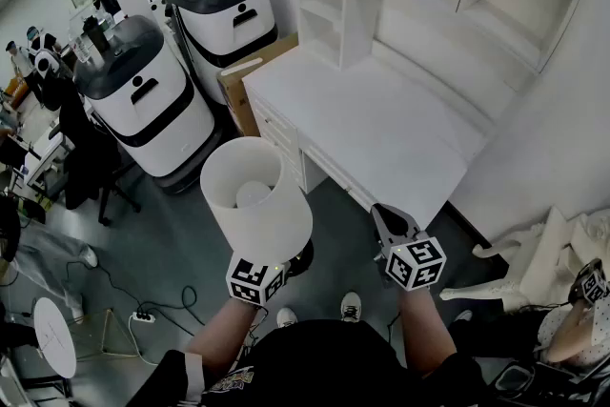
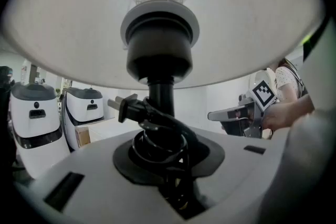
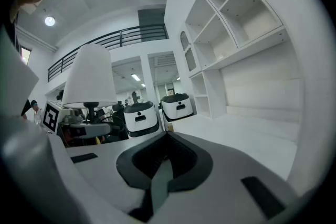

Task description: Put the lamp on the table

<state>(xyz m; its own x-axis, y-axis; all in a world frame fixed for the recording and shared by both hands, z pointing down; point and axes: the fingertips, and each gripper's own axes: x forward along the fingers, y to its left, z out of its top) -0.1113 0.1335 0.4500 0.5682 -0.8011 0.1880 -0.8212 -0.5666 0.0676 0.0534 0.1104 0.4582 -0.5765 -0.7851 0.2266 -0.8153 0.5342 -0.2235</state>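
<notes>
Head view: lamp (image 1: 255, 195) upright (shade up); left gripper (image 2: 163, 149) holding it

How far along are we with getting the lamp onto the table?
Done: the lamp is off the floor, with the left gripper clamped on its stem, where the cord is wound. In hand: it hangs upright over the floor, short of the white table. Left: carry it over the tabletop, set it down, release. The right gripper is shut and empty.
</notes>
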